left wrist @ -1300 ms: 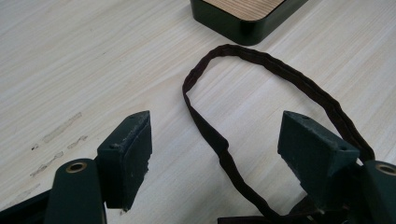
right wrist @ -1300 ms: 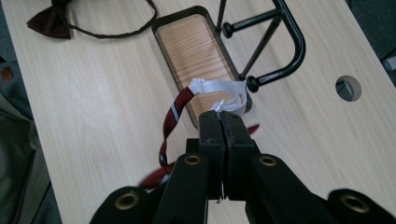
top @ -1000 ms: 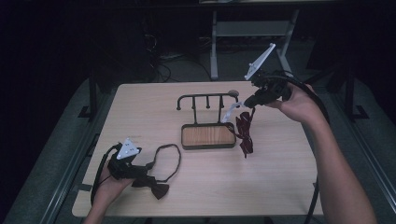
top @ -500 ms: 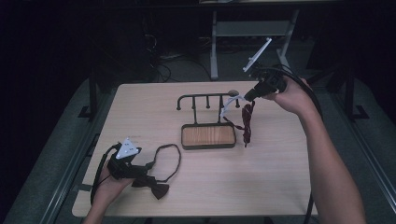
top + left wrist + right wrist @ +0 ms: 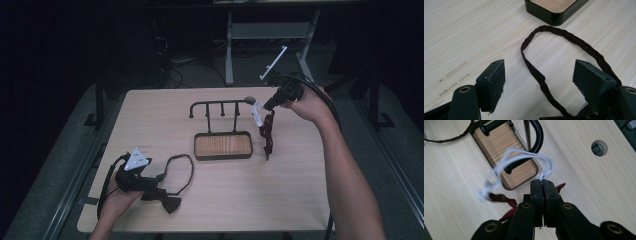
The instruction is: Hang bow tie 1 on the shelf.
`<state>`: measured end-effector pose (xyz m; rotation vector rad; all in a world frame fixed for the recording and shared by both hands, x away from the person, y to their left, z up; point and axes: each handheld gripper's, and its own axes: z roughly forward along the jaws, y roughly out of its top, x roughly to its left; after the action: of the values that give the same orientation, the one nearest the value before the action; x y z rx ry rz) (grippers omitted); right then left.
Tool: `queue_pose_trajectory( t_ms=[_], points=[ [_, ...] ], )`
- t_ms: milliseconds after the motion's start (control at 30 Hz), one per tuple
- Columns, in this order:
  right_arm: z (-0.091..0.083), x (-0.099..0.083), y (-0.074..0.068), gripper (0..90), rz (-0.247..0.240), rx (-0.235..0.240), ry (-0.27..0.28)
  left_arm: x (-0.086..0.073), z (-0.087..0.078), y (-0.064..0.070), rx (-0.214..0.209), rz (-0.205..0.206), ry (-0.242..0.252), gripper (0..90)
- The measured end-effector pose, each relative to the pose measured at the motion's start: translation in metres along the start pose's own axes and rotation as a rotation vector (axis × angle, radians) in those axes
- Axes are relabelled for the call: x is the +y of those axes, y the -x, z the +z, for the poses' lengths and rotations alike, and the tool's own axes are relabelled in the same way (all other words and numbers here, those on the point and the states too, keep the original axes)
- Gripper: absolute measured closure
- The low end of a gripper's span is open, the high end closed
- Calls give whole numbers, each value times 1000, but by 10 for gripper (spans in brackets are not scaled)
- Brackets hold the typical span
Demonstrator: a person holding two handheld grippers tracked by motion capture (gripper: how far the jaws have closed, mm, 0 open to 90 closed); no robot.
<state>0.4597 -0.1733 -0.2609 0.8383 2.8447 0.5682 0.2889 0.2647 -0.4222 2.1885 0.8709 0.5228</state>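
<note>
Jaws of the right gripper (image 5: 541,182) are pressed together on a white loop (image 5: 524,157) of a dark red bow tie (image 5: 266,132), lifted at centre right of the high view so the loop can, I judge, slip over an end hook of the black rack (image 5: 220,106); the tie dangles beside the rack's wooden tray (image 5: 222,145). At lower left, the left gripper (image 5: 137,175) rests on the tabletop (image 5: 300,200), jaws spread over the strap of a second dark bow tie (image 5: 170,202), probably ready to take it.
</note>
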Motion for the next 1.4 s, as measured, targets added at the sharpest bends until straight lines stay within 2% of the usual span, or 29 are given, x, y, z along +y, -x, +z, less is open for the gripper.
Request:
queue_pose_trajectory(
  t_ms=[233, 600, 867, 1167, 1400],
  points=[
    [0, 4, -4, 882, -18, 12, -1, 0, 0, -1, 1, -6, 2, 265],
    [-21, 4, -30, 883, -88, -16, -6, 0, -1, -1, 0, 1, 0, 265],
    [-34, 3, -43, 883, -121, -28, 6, 1, 0, 0, -3, -1, -6, 265],
    [-39, 6, -57, 883, -154, -34, 2, 1, 0, 0, -5, 0, -7, 265],
    [-40, 8, -60, 883, -162, -30, 12, 1, 0, 1, -5, 5, -9, 265]
  ],
)
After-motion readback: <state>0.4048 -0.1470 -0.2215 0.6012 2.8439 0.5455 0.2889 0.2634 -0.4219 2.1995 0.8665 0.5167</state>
